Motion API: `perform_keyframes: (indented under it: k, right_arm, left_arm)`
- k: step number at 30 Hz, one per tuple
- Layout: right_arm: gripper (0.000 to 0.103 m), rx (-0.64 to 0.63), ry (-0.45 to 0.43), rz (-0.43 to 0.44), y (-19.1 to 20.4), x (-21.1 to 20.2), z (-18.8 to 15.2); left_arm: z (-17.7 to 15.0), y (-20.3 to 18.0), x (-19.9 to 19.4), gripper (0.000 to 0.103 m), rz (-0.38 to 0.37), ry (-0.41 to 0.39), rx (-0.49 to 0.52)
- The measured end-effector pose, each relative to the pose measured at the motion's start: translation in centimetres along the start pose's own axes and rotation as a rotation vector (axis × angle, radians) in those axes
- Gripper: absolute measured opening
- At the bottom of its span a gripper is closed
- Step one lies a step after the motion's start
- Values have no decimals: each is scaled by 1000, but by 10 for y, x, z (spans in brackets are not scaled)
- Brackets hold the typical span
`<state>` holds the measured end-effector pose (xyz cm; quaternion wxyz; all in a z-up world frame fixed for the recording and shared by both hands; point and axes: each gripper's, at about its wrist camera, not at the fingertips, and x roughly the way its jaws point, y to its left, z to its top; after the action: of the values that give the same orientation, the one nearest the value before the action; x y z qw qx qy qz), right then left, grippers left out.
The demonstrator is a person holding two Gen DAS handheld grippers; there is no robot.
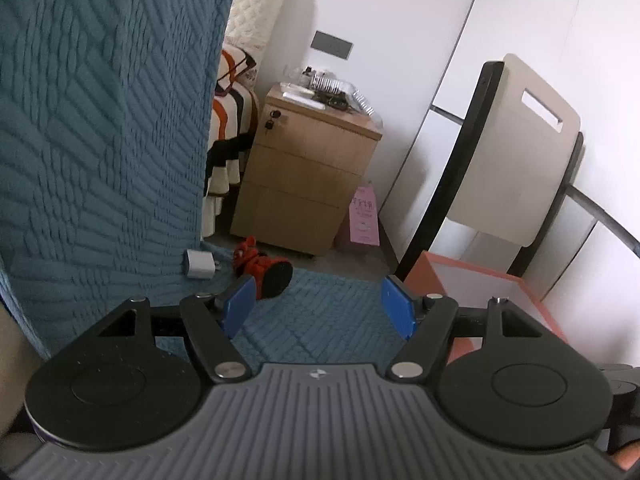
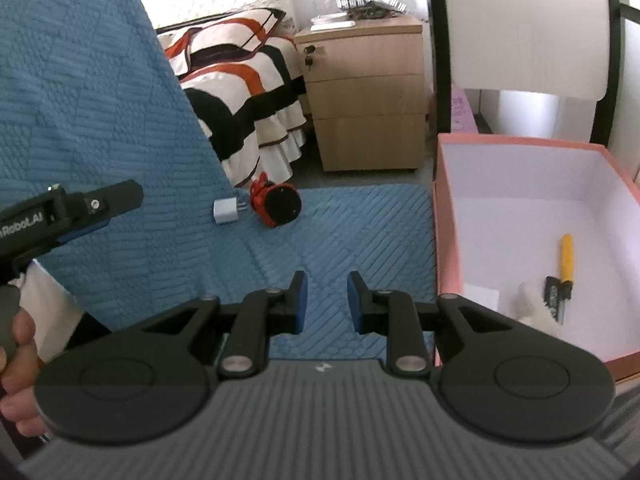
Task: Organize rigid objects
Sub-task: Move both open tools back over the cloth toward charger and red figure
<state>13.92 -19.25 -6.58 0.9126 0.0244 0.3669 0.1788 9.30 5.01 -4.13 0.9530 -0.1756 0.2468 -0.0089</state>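
A white charger plug [image 1: 199,264] [image 2: 225,211] and a red and black toy [image 1: 264,270] [image 2: 278,204] lie on the blue quilted cover [image 2: 320,236]. A pink box [image 2: 532,240] [image 1: 480,284] stands to the right; inside lie a yellow-handled tool [image 2: 565,258], a small black item [image 2: 554,294] and a white fluffy thing [image 2: 534,306]. My left gripper [image 1: 318,306] is open and empty, just short of the toy; it also shows in the right wrist view [image 2: 80,208]. My right gripper [image 2: 323,300] is partly open and empty, above the cover left of the box.
A wooden drawer cabinet [image 2: 366,92] [image 1: 308,168] with clutter on top stands behind, beside a bed with a striped blanket [image 2: 240,76]. A chair [image 1: 516,148] stands behind the box. A pink bag [image 1: 364,218] leans by the wall.
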Motion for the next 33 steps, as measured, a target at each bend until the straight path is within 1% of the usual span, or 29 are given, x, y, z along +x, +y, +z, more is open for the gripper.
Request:
perform_keyframes:
  k: [4,8,11,14,15,16,19,23,27,29,33]
  right_arm:
    - [26,-24,0,0,2,10,-7]
    - [26,-31,4,4,-2,28,-8]
    - [26,-55,4,-2,-4,45,-5]
    - [26,-91,0,-1,-5,63,1]
    - [26,-96,1,1,-6,69,4]
    - [26,-96,2,7,-7,76,6]
    - [26,-103,-1,32,-9,94,15]
    - [26,-134,6,85,-9,118,27]
    - [26,-157,4,109,-7,140,39]
    - [35,-164,3,130,-6,150,47]
    - [39,-219,13,151,1,171,62]
  left_arm:
    - [-17,6,20,74,4,22,24]
    - [-34,18,55,75,39,75,44]
    - [-43,34,76,75,43,58,21]
    - [-44,45,95,75,55,60,21]
    - [-44,49,102,78,63,65,17]
    - [-42,51,110,79,76,75,20]
    - [-43,59,130,79,125,74,63]
    - [-44,70,157,79,168,91,129]
    - [-41,78,186,79,208,101,149]
    - [-40,79,202,79,235,111,176]
    - [-37,79,233,79,273,128,239]
